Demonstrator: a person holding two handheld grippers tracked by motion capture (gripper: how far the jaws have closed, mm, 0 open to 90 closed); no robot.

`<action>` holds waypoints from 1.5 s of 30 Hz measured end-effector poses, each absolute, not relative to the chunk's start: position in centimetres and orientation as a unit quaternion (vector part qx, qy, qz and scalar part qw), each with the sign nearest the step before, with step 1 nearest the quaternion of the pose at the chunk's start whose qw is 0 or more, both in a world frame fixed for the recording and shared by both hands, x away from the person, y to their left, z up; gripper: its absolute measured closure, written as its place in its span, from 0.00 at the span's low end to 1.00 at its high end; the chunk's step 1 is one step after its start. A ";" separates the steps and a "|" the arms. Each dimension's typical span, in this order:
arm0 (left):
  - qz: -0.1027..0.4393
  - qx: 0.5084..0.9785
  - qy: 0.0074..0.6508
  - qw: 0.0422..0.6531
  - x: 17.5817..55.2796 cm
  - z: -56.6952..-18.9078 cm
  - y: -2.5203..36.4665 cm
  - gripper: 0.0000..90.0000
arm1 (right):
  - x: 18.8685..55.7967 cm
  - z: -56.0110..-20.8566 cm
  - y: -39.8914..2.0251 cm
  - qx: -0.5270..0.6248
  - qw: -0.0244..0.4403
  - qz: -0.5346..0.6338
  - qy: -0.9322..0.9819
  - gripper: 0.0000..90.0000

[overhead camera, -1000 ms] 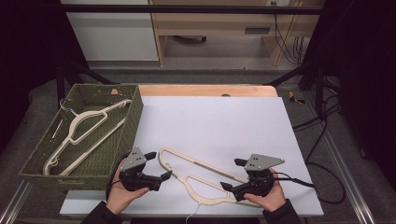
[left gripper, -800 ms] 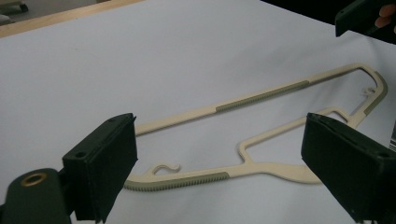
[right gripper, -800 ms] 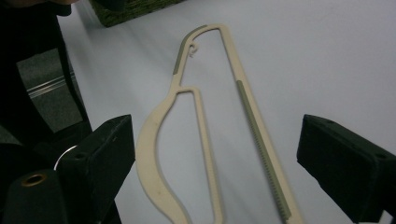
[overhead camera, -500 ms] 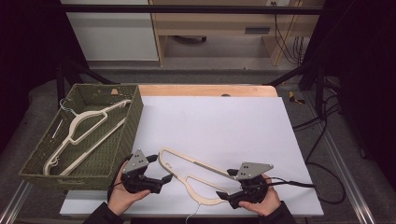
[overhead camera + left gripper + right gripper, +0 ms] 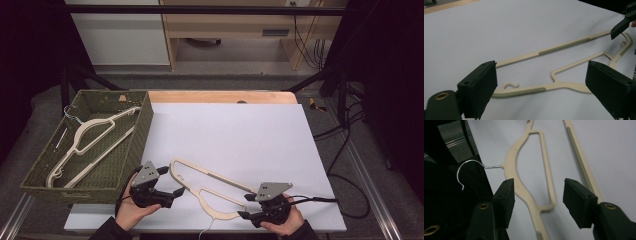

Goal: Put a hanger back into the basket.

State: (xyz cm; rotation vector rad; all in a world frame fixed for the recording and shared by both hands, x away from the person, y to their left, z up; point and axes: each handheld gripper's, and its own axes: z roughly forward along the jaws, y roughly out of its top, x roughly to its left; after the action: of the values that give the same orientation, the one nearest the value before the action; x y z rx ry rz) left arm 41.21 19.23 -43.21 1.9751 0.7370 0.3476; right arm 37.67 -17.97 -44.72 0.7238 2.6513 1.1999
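White tabletop (image 5: pixel 240 135), cream hanger (image 5: pixel 210 182) flat near front edge. Right gripper (image 5: pixel 250 207) over hanger's curved neck, jaws half open, just been closing, pads not touching it. Left gripper (image 5: pixel 172 181) wide open, empty, at hanger's left end. Basket (image 5: pixel 142 127) left holds 1 hanger.

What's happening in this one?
A person works a cream hanger lying on the white table with two hand-held grippers. The right gripper straddles the hanger near its neck, its jaws just closing but not yet pressing. The left gripper waits open at the other end. Another hanger lies in the green basket.
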 end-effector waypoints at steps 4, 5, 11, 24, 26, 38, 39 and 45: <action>0.143 0.812 0.301 0.480 41.1 -43.2 19.2 0.11 | 37.7 -44.9 -19.4 0.246 0.069 0.393 0.883 0.58; 0.144 0.811 0.300 0.481 41.1 -43.2 19.2 0.11 | 37.7 -45.0 -19.6 0.247 0.067 0.391 0.884 0.59; 0.143 0.813 0.299 0.479 41.1 -43.2 19.1 0.11 | 37.2 -46.0 -20.8 0.239 0.060 0.370 0.896 0.69; 0.140 0.817 0.293 0.476 41.0 -43.5 18.7 0.11 | 37.2 -47.3 -20.8 0.218 0.051 0.342 0.913 0.84; 0.140 0.819 0.291 0.475 41.0 -43.5 18.6 0.12 | 37.2 -47.3 -20.8 0.211 0.052 0.342 0.914 0.84; 0.134 0.823 0.281 0.476 40.8 -43.5 18.0 0.12 | 37.4 -47.3 -20.8 0.186 0.051 0.341 0.920 0.87; 0.133 0.823 0.280 0.476 40.7 -43.6 18.0 0.12 | 37.4 -47.2 -20.8 0.188 0.048 0.341 0.920 0.88; 0.125 0.830 0.266 0.475 40.3 -43.6 17.0 0.12 | 37.6 -47.0 -20.6 0.191 0.018 0.352 0.916 0.88</action>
State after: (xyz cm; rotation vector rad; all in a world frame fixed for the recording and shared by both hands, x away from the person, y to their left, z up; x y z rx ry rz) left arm 40.33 16.98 -43.64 2.0288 0.6502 0.3050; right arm 37.59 -20.65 -46.96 0.5941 2.8459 1.0947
